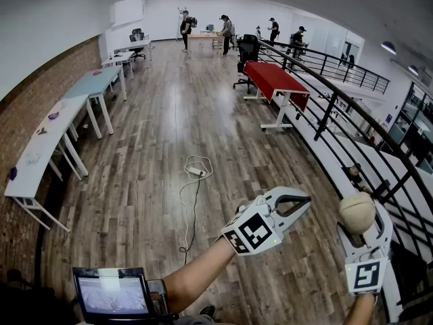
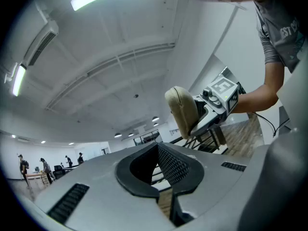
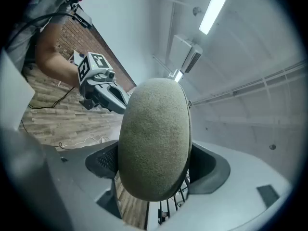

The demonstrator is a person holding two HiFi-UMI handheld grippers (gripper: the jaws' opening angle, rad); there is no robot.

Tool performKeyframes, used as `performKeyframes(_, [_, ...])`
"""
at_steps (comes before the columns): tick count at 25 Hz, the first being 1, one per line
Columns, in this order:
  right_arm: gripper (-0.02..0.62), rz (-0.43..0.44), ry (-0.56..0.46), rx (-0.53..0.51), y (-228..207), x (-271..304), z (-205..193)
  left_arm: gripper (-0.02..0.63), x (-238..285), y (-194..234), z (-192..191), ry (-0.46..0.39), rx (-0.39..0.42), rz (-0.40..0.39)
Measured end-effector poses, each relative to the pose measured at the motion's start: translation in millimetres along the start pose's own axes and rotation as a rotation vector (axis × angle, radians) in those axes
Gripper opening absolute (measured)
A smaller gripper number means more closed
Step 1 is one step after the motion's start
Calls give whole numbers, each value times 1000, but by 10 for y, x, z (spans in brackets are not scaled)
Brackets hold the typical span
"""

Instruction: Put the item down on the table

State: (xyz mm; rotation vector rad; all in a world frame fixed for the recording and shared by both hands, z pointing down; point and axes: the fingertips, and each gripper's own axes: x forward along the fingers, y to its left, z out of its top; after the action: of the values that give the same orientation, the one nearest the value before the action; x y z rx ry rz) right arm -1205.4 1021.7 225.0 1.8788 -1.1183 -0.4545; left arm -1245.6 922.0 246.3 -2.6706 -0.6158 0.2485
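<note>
The item is a tan, rough-skinned oval (image 1: 354, 210), and my right gripper (image 1: 363, 219) is shut on it at the lower right of the head view, held in the air beside the railing. In the right gripper view the oval (image 3: 154, 138) fills the space between the jaws of the right gripper (image 3: 155, 170). My left gripper (image 1: 304, 200) hovers just left of it, jaws together, holding nothing. The left gripper view shows its own jaws (image 2: 157, 166) nearly touching, with the oval (image 2: 182, 110) just beyond them. No table lies under either gripper.
A black railing (image 1: 338, 100) runs along the right. A red table (image 1: 274, 78) stands mid-room and white tables (image 1: 47, 141) line the brick wall at left. A cable (image 1: 196, 171) lies on the wood floor. A screen (image 1: 111, 293) sits at bottom left. People (image 1: 186, 26) stand far back.
</note>
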Motion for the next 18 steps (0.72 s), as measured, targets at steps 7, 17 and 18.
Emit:
performKeyframes(7, [376, 5, 17, 2, 40, -33, -97, 2, 62, -68, -18, 0, 1, -8])
performKeyframes(17, [376, -6, 7, 19, 30, -84, -157, 2, 128, -156, -86, 12, -2, -27])
performKeyframes(18, [376, -7, 7, 19, 32, -88, -160, 2, 128, -163, -95, 14, -3, -27])
